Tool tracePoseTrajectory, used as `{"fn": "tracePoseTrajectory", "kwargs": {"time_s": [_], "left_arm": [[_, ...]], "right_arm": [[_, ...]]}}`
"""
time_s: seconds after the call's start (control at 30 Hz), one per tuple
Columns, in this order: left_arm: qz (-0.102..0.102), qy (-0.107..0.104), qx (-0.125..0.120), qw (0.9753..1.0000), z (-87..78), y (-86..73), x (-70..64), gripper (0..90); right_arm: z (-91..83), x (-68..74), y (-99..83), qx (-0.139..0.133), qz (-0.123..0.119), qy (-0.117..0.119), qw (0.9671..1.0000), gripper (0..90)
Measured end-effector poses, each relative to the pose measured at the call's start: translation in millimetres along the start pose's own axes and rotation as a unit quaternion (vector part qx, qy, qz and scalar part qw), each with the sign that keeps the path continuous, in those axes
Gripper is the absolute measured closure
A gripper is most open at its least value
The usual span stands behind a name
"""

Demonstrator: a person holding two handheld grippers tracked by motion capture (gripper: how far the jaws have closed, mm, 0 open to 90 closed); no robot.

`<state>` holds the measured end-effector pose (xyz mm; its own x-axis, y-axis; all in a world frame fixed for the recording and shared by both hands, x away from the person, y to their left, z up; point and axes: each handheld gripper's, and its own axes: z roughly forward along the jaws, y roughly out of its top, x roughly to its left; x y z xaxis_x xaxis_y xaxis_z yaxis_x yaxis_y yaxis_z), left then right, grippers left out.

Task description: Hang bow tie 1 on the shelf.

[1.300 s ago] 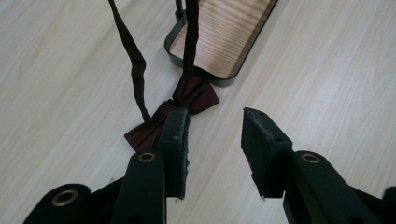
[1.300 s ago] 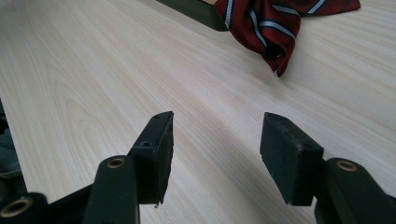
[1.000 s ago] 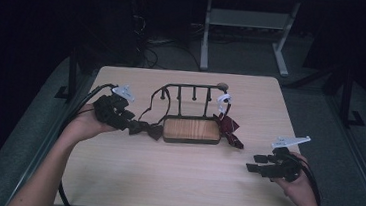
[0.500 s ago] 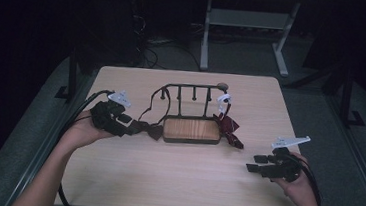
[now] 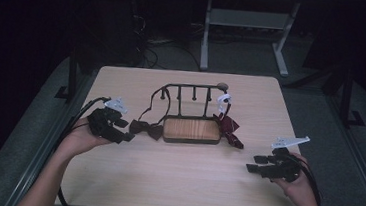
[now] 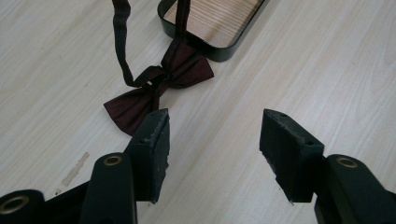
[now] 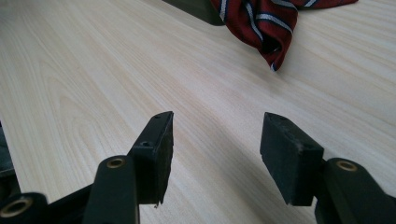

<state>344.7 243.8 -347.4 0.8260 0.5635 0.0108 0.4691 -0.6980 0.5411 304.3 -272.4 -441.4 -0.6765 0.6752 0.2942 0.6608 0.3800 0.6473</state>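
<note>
A dark maroon bow tie (image 5: 146, 128) (image 6: 159, 88) lies on the table left of a black rack with a wooden base (image 5: 192, 129); its strap runs up to the rack's rail. A red striped tie (image 5: 229, 128) (image 7: 261, 23) lies at the rack's right end, hanging from the rail. My left gripper (image 5: 129, 137) (image 6: 215, 140) is open, just short of the bow tie, with nothing between its jaws. My right gripper (image 5: 251, 167) (image 7: 215, 144) is open near the table's front right, well short of the striped tie.
The wooden table (image 5: 179, 183) has bare room in front of the rack. A white tag (image 5: 223, 98) hangs on the rack's right post. Cables trail from both grippers off the table's sides. A desk frame (image 5: 248, 23) stands beyond the far edge.
My left gripper has drawn back to the left and let go of the bow tie, which now lies on the table. The right gripper has not moved.
</note>
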Motion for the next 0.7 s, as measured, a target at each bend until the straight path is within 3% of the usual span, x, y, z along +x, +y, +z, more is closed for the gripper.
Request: {"fn": "tracePoseTrajectory", "kwargs": {"time_s": [0.7], "left_arm": [[-0.005, 0.001, -0.010, 0.9999, 15.5, -22.5, -10.7, 38.1]], "right_arm": [[1.8, -1.0, -2.1, 0.006, 0.002, -0.001, 1.0000, 44.0]]}}
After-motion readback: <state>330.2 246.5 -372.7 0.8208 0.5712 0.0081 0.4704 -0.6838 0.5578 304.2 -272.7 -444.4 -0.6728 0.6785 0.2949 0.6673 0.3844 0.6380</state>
